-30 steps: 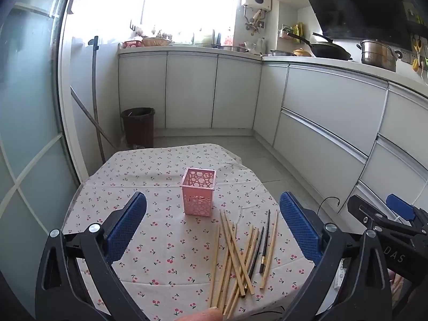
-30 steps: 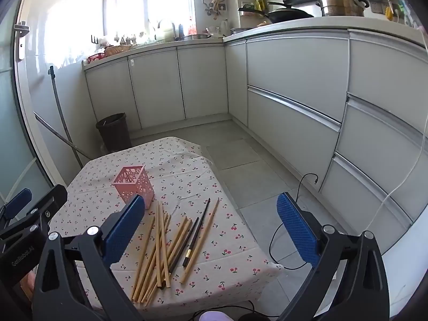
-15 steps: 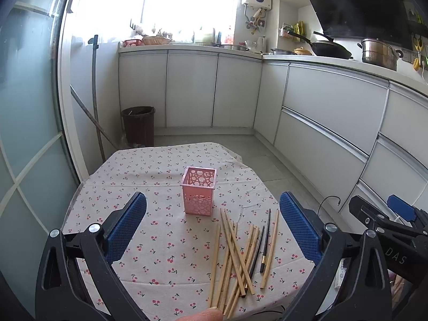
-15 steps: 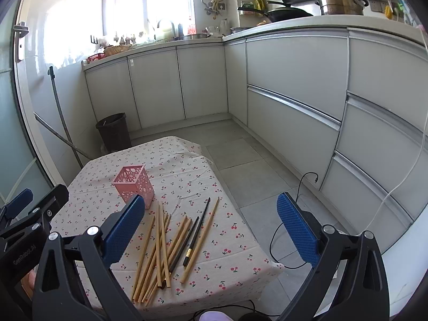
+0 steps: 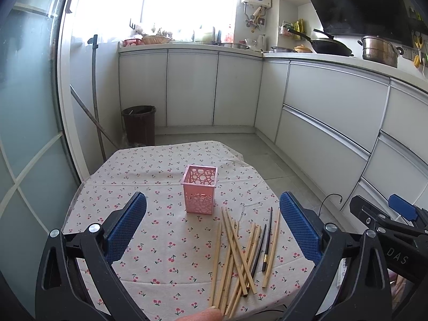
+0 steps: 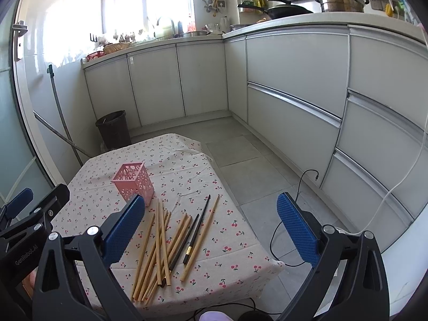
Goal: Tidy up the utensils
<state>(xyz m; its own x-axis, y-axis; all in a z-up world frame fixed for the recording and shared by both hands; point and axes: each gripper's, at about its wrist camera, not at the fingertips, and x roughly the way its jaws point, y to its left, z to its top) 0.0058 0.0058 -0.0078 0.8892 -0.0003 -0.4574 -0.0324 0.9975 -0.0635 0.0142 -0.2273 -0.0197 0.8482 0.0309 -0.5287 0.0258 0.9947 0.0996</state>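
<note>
A pink openwork utensil holder (image 5: pixel 199 189) (image 6: pixel 133 181) stands upright and empty on a small table with a cherry-print cloth (image 5: pixel 160 176) (image 6: pixel 187 165). Several wooden chopsticks (image 5: pixel 235 251) (image 6: pixel 157 251) lie in a loose pile in front of it, with two dark chopsticks (image 5: pixel 267 240) (image 6: pixel 196 230) among them. My left gripper (image 5: pixel 214 224) hovers open above the near table edge, holding nothing. My right gripper (image 6: pixel 211 227) is open too, over the table's right side, and shows at the right edge of the left wrist view (image 5: pixel 396 219).
A dark waste bin (image 5: pixel 139 124) and a leaning mop handle (image 5: pixel 95 93) stand beyond the table by the glass door. White kitchen cabinets (image 6: pixel 294 80) run along the back and right. A black cable (image 6: pixel 294 195) trails on the tiled floor right of the table.
Both grippers have barely shifted; the objects on the table lie as before.
</note>
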